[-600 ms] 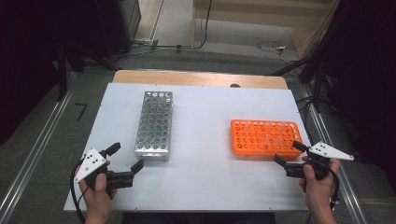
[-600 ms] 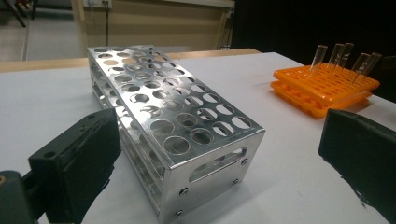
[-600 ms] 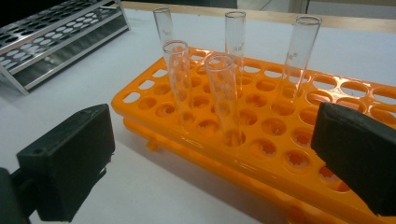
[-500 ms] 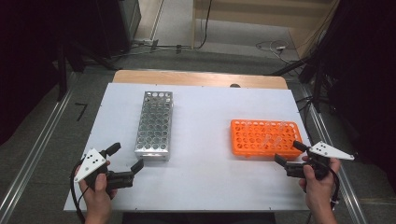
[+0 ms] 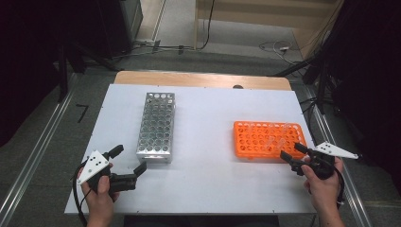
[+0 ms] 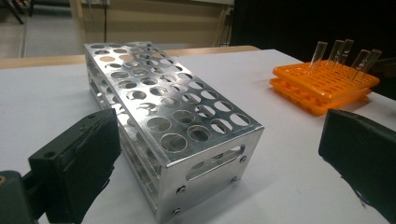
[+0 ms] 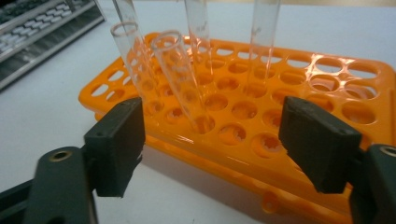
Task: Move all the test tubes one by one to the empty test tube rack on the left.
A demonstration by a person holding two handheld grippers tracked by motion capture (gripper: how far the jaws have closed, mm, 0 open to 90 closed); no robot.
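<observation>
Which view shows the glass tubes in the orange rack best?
The right gripper view: the tubes stand close up in the orange rack, leaning, open rims clear, ahead of the open right gripper. The left gripper view shows them small and far off. The high view shows them as faint glints.

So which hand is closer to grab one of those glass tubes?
The right. The right hand-held gripper is open just in front of the orange rack, facing a tube. The left hand-held gripper is by the metal rack.
</observation>
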